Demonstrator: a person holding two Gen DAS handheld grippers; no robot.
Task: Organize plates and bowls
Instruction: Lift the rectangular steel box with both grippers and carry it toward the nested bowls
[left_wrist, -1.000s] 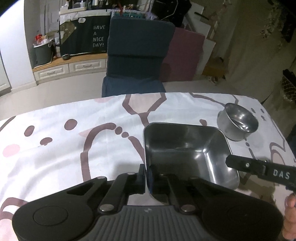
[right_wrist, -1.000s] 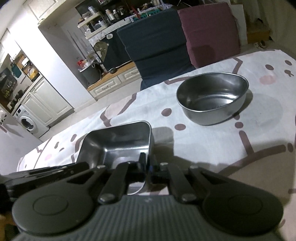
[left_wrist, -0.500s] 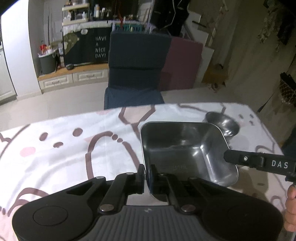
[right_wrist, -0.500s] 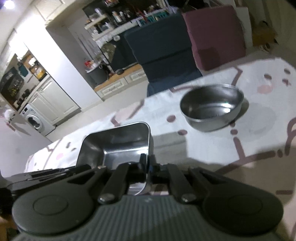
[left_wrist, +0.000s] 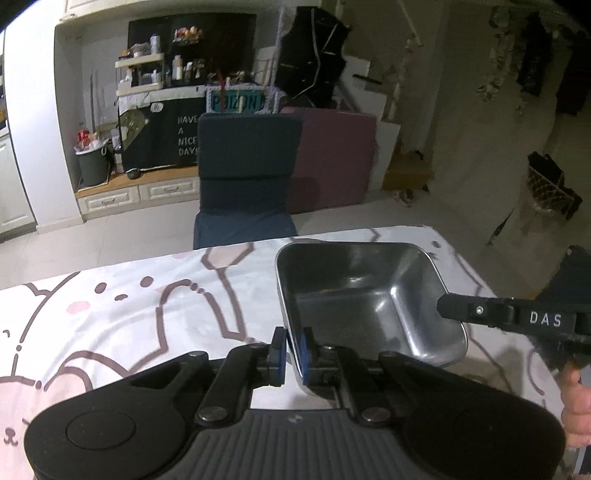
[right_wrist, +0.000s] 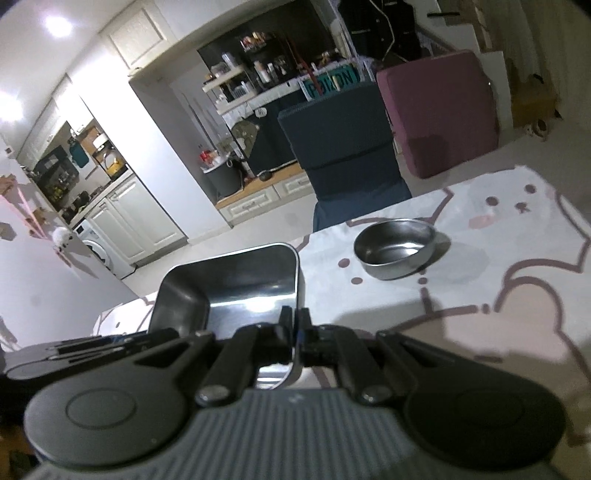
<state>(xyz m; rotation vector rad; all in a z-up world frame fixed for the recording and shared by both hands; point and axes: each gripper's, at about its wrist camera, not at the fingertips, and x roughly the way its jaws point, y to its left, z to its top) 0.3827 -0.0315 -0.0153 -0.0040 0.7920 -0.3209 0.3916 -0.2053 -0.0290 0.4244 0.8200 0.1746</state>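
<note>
A square steel tray (left_wrist: 369, 295) is held above the counter (left_wrist: 147, 314) by two tongs at once. The left tongs (left_wrist: 290, 350) pinch the tray's left wall, blue pads on either side of the thin rim. The right tongs (right_wrist: 294, 332) pinch the opposite wall in the same way. Gripping both sides likely keeps the wide, shallow tray level while it is carried. A round steel bowl (right_wrist: 395, 251) sits on the counter to the right, well apart from the tray; the tray may be headed toward it for stacking or sorting. The counter wears a white cloth with pink and brown cartoon outlines. Beyond it stand a dark blue chair (left_wrist: 247, 166), a maroon cushion (left_wrist: 332, 158), cluttered shelves, white cabinets and a washing machine (right_wrist: 99, 251).
</note>
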